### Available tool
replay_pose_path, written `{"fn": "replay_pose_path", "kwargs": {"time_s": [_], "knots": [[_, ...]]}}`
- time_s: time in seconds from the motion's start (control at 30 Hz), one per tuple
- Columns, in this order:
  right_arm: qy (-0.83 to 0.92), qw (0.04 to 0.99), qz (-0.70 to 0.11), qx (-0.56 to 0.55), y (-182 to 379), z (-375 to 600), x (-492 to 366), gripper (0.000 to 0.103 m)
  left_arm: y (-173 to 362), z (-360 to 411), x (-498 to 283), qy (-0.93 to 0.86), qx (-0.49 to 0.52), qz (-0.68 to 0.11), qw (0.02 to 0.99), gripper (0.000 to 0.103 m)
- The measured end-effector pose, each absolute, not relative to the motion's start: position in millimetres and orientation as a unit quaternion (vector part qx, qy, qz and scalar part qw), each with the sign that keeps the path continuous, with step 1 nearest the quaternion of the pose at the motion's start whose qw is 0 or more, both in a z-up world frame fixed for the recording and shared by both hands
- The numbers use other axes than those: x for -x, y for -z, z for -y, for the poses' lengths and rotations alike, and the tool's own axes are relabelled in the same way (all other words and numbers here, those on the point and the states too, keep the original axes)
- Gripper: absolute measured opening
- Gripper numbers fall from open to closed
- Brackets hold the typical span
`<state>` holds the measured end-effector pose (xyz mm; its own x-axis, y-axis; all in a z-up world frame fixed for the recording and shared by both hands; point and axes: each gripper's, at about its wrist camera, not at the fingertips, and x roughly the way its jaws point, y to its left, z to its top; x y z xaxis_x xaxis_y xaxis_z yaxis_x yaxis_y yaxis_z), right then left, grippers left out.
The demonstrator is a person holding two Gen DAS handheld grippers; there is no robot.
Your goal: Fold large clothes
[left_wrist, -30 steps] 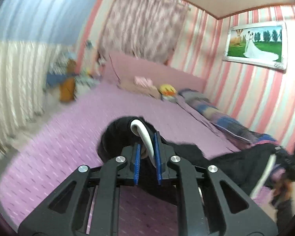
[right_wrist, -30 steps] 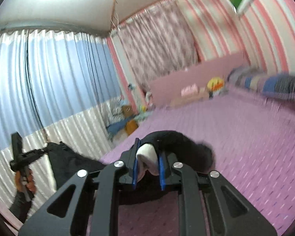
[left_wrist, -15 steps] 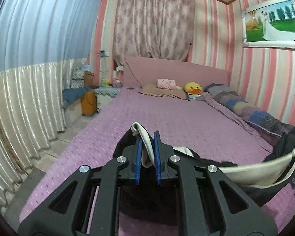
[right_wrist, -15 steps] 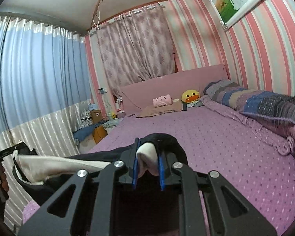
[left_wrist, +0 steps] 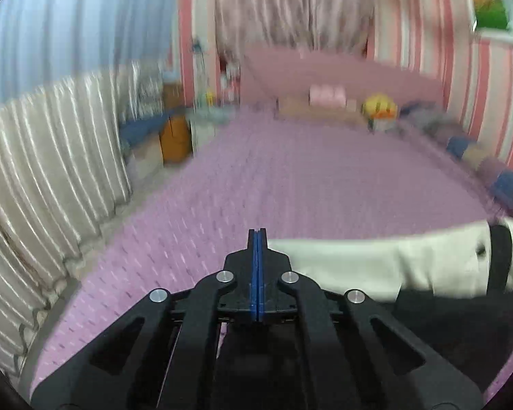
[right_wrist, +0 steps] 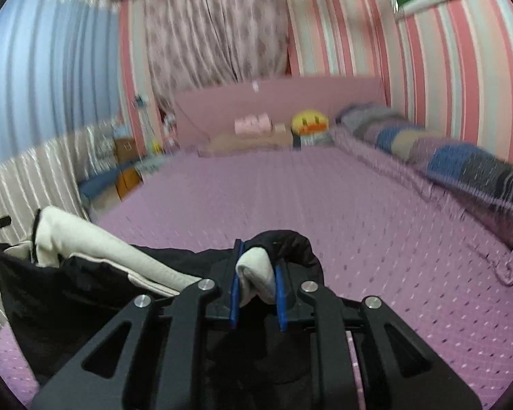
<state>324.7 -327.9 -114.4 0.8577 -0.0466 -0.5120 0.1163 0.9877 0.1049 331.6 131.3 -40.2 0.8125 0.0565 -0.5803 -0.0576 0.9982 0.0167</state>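
Note:
A black garment with a cream-white lining band (left_wrist: 359, 266) lies low over the purple bed (left_wrist: 307, 177), stretching off to the right. My left gripper (left_wrist: 257, 235) is closing to fully shut: its blue pads meet with no cloth between them, and the cream band starts just right of its fingers. In the right wrist view my right gripper (right_wrist: 256, 259) is shut on a cream and black fold of the garment (right_wrist: 254, 270). The rest of the garment (right_wrist: 95, 249) trails to the left over the bed (right_wrist: 325, 198).
A patchwork rolled quilt (right_wrist: 444, 157) lines the bed's right side. A yellow duck plush (right_wrist: 309, 121) and a pink pillow (right_wrist: 253, 123) sit by the pink headboard. Boxes (left_wrist: 176, 140) and pale curtains (left_wrist: 51, 157) stand left of the bed.
Both grippers swept forward and down toward the bed. The cream fold held between the left pads a moment ago is gone and the pads have shut together. The right grip is unchanged.

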Motion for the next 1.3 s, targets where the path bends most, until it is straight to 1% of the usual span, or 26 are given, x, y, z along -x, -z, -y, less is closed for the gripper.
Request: {"fn": "replay_pose_path", "kwargs": {"time_s": [0.03,0.1,0.23,0.3,0.37,0.4,0.43,0.47,0.5,0.53,0.57,0.6,0.63,0.7,0.77,0.83,0.9,0.97,1.0,1.03,1.07,1.1,1.13,1.2,1.23,1.3], "knots": [[0.048,0.955,-0.284,-0.071,130,332,-342,0.016,65,-133,-350,-0.032,0.004,-0.333,0.942,0.0],[0.057,0.941,-0.324,-0.077,159,340,-368,0.017,94,-140,-368,-0.034,0.011,-0.363,0.931,0.0],[0.052,0.915,-0.397,-0.04,207,343,-411,0.017,146,-151,-397,-0.054,-0.008,-0.422,0.905,0.0],[0.049,0.907,-0.416,-0.049,211,347,-420,0.017,156,-150,-405,-0.059,-0.006,-0.44,0.896,0.0],[0.037,0.896,-0.437,-0.07,209,354,-424,0.02,156,-153,-401,-0.053,0.005,-0.44,0.896,0.002],[0.025,0.888,-0.45,-0.091,206,359,-423,0.023,154,-152,-398,-0.052,0.004,-0.439,0.897,0.019],[0.015,0.883,-0.457,-0.107,204,362,-420,0.03,152,-149,-395,-0.045,0.003,-0.441,0.896,0.046],[0.0,0.877,-0.463,-0.13,198,368,-422,0.033,149,-146,-390,-0.039,0.0,-0.439,0.898,0.059],[-0.026,0.871,-0.463,-0.161,192,372,-422,0.045,144,-140,-383,-0.033,-0.01,-0.43,0.902,0.073],[-0.041,0.868,-0.461,-0.178,190,379,-424,0.061,139,-134,-372,-0.026,-0.02,-0.421,0.907,0.077],[-0.062,0.863,-0.457,-0.205,187,385,-419,0.07,137,-130,-368,-0.018,-0.026,-0.419,0.907,0.08],[-0.068,0.861,-0.454,-0.219,183,390,-416,0.096,135,-126,-366,-0.009,-0.033,-0.422,0.906,0.088],[-0.057,0.868,-0.44,-0.224,177,396,-408,0.101,135,-122,-363,0.0,-0.039,-0.427,0.903,0.091],[-0.047,0.879,-0.423,-0.216,171,404,-396,0.101,138,-115,-361,0.012,-0.051,-0.432,0.9,0.091],[-0.017,0.885,-0.427,-0.183,175,406,-388,0.101,146,-110,-365,0.015,-0.059,-0.444,0.894,0.093],[0.0,0.874,-0.464,-0.147,198,403,-387,0.101,159,-108,-371,0.018,-0.057,-0.463,0.884,0.093],[-0.012,0.859,-0.492,-0.142,222,399,-388,0.101,169,-109,-375,0.02,-0.046,-0.476,0.878,0.093],[-0.022,0.863,-0.478,-0.161,227,399,-385,0.101,179,-111,-380,0.031,-0.016,-0.485,0.874,0.077],[-0.027,0.869,-0.462,-0.173,226,398,-383,0.095,183,-112,-382,0.031,-0.007,-0.491,0.871,0.054],[-0.032,0.871,-0.456,-0.178,226,397,-383,0.072,187,-111,-385,0.024,-0.007,-0.495,0.869,0.036],[-0.033,0.871,-0.455,-0.181,224,395,-386,0.052,190,-109,-387,0.013,-0.012,-0.494,0.869,0.025],[-0.025,0.878,-0.448,-0.168,220,389,-387,0.046,192,-106,-388,0.007,-0.019,-0.493,0.87,0.013],[-0.019,0.886,-0.44,-0.146,217,382,-387,0.034,192,-104,-388,-0.006,-0.032,-0.488,0.873,0.006],[-0.002,0.909,-0.407,-0.093,203,365,-384,0.024,188,-105,-384,-0.027,-0.038,-0.468,0.882,0.003],[0.0,0.923,-0.376,-0.08,192,358,-379,0.02,184,-108,-379,-0.047,-0.041,-0.451,0.89,0.002],[0.008,0.937,-0.34,-0.075,180,354,-375,0.02,180,-110,-371,-0.078,-0.057,-0.426,0.9,0.002]]}}
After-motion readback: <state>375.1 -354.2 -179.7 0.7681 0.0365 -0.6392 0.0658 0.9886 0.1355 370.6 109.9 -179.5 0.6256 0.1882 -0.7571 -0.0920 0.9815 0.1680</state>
